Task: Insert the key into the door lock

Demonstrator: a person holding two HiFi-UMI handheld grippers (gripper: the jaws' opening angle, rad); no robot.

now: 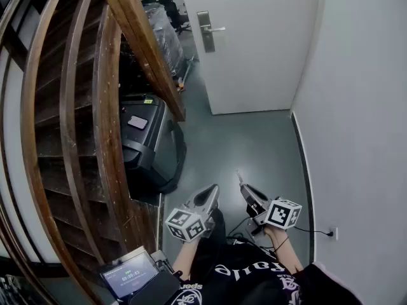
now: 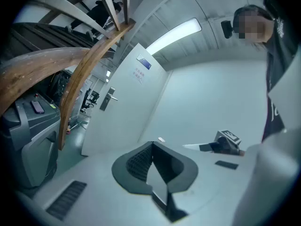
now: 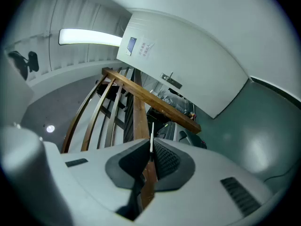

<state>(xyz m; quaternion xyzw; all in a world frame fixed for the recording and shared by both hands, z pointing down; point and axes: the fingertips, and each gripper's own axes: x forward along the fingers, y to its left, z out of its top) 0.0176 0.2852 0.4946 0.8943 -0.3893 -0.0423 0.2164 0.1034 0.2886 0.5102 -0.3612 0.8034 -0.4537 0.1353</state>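
Key (image 3: 151, 136): a thin, pale metal blade seen edge-on, clamped between the fingers (image 3: 165, 160) of the right gripper (image 1: 244, 190). Its tip projects past the fingertips and points up and forward. In the head view the key shows only as a fine sliver at the front of that gripper, low in the hallway and well apart from the door (image 1: 254, 49).

Right gripper: fingers closed on the key, with only the blade's thickness between the pads.

Left gripper (image 1: 212, 192): held just beside the right one at about the same height. Its fingers meet at the tips with nothing between them; a small diamond-shaped gap remains behind the tips.

Door: white, at the far end of the hallway. Its metal lock plate (image 1: 205, 30) with a lever handle (image 1: 216, 28) sits near the door's left edge. The keyhole itself is too small to make out.

Surroundings: grey-green floor (image 1: 241, 145) between the grippers and the door; a plain white wall (image 1: 356, 107) on the right; a wooden stair handrail (image 1: 140, 43) slanting down on the left; a dark grey machine (image 1: 145, 138) under the stairs; a lit tablet screen (image 1: 127, 276) at the lower left.
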